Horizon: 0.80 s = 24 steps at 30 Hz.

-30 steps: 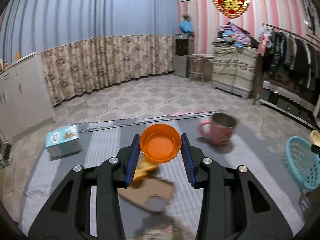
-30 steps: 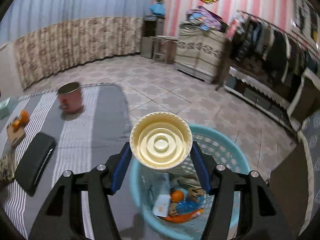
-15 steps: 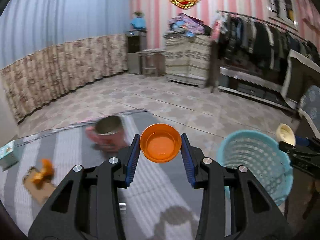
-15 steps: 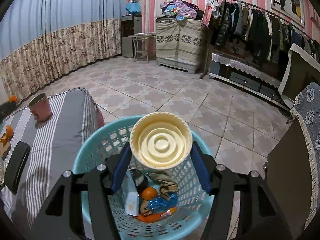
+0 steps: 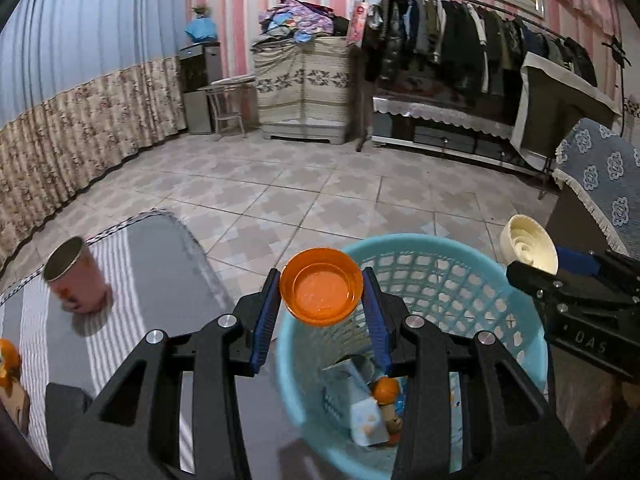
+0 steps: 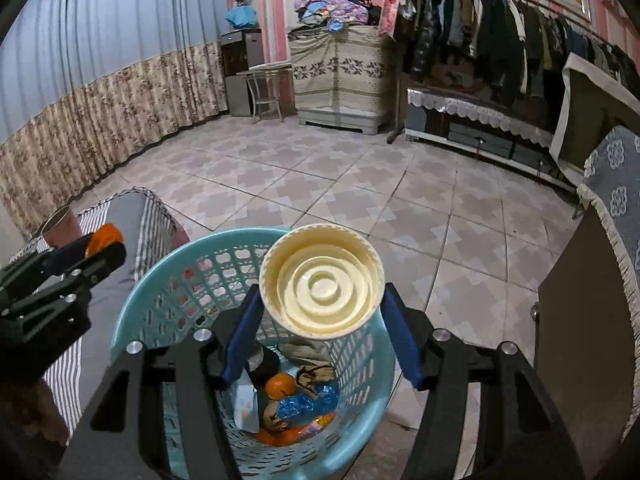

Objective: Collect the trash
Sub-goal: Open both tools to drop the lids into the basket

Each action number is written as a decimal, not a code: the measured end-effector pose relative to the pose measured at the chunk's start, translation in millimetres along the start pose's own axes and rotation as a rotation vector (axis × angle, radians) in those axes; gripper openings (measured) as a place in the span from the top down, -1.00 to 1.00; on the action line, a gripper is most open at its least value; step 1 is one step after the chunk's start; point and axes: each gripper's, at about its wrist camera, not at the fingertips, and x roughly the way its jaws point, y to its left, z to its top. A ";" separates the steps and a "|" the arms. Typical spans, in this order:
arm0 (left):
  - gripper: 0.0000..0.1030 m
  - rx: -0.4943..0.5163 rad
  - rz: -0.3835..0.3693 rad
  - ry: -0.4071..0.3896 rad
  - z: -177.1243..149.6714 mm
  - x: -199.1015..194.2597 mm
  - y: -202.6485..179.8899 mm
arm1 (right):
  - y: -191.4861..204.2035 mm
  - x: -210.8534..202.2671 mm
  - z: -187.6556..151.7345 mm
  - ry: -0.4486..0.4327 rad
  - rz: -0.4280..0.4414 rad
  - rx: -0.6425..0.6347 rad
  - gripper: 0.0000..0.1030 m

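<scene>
Carried across from the striped tabletop within the last second, an orange bowl (image 5: 321, 293) is now held over the near-left rim of the blue laundry basket (image 5: 472, 276), where a second ago it hung above the cloth with the basket only at the frame's right edge. The left gripper (image 5: 321, 304) is clamped on the bowl at a moderate spread, both blue pads pressed to its sides. Over the basket's far-right rim, a cream bowl (image 6: 321, 280) is pinched bottom-outward in the right gripper (image 6: 321, 312), its jaws set wider to suit the larger dish; it has been brought from above the basket's near edge to over the opening. By the look of it, both pieces are now placed for release, so 2 more items of trash appear close to being collected.

Only the left wrist view shows the pink cup (image 5: 76, 276) clearly, standing left of the basket on the striped cloth (image 5: 132, 280), along with an orange object (image 5: 8, 360) at the frame's left edge, possibly trash yet to be gathered. From the right wrist view alone, the basket's contents are laid open: an orange fruit (image 6: 280, 386), a blue wrapper (image 6: 308, 402) and a white carton (image 6: 244, 404) at the bottom.
</scene>
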 end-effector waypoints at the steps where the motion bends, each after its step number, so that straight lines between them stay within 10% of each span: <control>1: 0.15 0.006 -0.002 0.003 1.7 1.7 -3.1 | -1.9 1.7 -0.7 0.004 -0.002 0.004 -0.16; 4: -0.36 0.013 0.008 -0.010 6.8 3.8 -9.1 | -6.3 4.7 -2.2 0.011 -0.009 0.005 -0.16; 10: -0.74 -0.024 0.050 -0.051 13.7 -7.8 3.6 | 0.9 7.9 -2.8 0.020 0.004 -0.007 -0.16; 24: -0.89 -0.133 0.219 -0.112 4.3 -66.7 85.2 | 40.4 3.9 -5.9 -0.043 0.032 -0.052 -0.74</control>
